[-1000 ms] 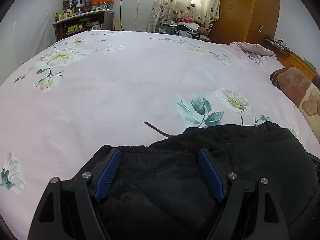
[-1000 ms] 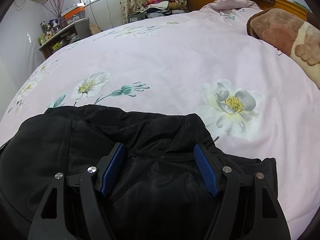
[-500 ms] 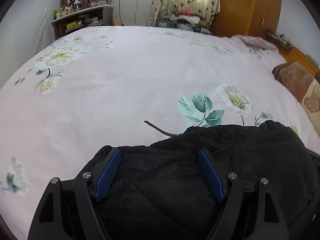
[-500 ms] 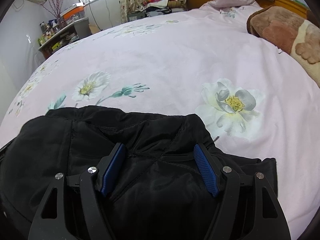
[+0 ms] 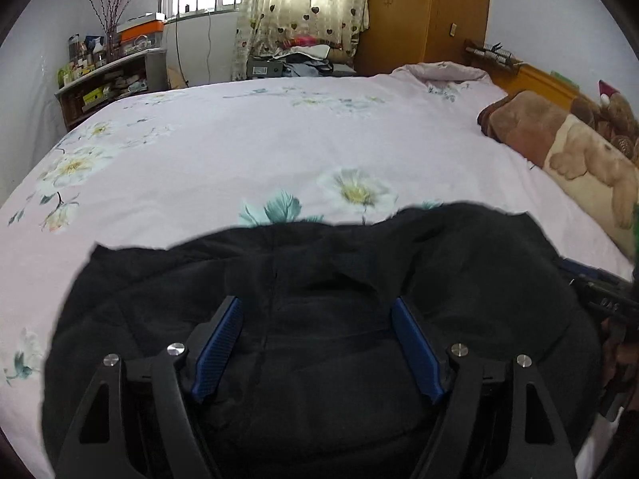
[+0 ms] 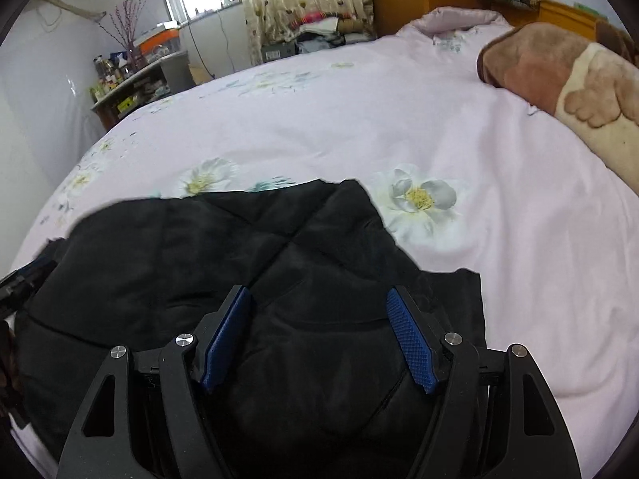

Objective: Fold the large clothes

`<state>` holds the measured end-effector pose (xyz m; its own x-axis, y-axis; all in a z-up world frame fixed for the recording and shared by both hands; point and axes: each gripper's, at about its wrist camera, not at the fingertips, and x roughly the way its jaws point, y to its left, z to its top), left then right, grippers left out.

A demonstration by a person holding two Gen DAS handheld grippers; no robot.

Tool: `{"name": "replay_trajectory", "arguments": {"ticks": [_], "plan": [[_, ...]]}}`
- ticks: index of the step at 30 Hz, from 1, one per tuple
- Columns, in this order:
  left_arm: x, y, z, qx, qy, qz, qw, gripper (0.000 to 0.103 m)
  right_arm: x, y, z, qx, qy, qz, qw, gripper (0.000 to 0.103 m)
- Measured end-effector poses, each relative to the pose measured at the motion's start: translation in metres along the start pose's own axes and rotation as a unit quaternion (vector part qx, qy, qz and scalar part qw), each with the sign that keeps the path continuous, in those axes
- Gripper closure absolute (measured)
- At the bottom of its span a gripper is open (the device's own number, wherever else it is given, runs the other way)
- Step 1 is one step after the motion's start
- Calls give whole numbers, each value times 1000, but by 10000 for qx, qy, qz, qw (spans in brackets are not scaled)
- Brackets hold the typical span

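Pink flowered bed (image 5: 247,151) stretches out beyond both sets of jaws. Black jacket (image 5: 319,279) bunched between and under them; left gripper (image 5: 317,311) and right gripper (image 6: 317,299) spread wide. Brown blanket (image 6: 531,68) far right, shelf (image 5: 104,84) far left.

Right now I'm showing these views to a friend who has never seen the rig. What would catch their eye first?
First the black jacket, bunched at the near edge of the pink floral bedspread. Next the open left gripper and right gripper, blue pads spread over the jacket. Then the brown blanket at the bed's far right.
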<state>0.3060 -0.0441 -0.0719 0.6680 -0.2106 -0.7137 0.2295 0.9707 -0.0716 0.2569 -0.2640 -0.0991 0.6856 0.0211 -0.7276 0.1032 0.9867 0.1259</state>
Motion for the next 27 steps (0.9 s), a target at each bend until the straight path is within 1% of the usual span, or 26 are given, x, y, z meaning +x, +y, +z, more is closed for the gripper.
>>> {"name": "replay_trajectory", "arguments": {"ticks": [2,5,7,9,10,11,12,13,15,16,17,18,19,21,24,27], "plan": [[5,6,-3,-127,-82,-63,9999,23,8,-4,-4,143,-49,49,9999,32],[13,8,-6,-156,-55,-56,9998,23,18,-2,-8,87,-53,7,9999,32],[14,8,-5,-156,9,-27,9999,23,21,2,-7,43,-31,-96,9999,32],[7,9,0,-150,149,-43,9998,24,16,2,-6,18,36,-158,9999,32],[-2,11,2,-185,172,-65,9997,27,11,4,-4,-10,101,-213,9997,32],[-16,17,5,-227,108,-80,9997,27,3,5,0,-31,154,-257,9995,33],[-31,25,5,-238,-44,-68,9997,27,-10,5,3,-25,99,-242,9997,32],[-44,35,4,-215,-194,17,9996,27,-27,6,3,7,-39,-137,9999,32],[-61,57,-1,-225,-341,253,9988,27,-51,7,-1,5,-271,35,9996,32],[-65,69,-6,-283,-332,332,9985,27,-60,8,-3,-26,-321,61,9995,32],[-65,83,-13,-382,-245,459,9979,27,-67,9,-8,-60,-335,134,9993,33],[-60,94,-20,-498,-110,557,9971,27,-66,10,-12,-90,-289,152,9994,33],[-55,103,-27,-615,-2,574,9965,27,-61,10,-17,-142,-174,118,9997,39],[-48,113,-42,-756,9,393,9964,26,-43,7,-27,-146,94,19,9998,52],[-46,109,-45,-675,-82,468,9966,25,-30,3,-33,-73,147,9,9999,53],[-43,109,-46,-759,-82,429,9962,24,-24,5,-32,-177,198,-85,9996,53]]}}
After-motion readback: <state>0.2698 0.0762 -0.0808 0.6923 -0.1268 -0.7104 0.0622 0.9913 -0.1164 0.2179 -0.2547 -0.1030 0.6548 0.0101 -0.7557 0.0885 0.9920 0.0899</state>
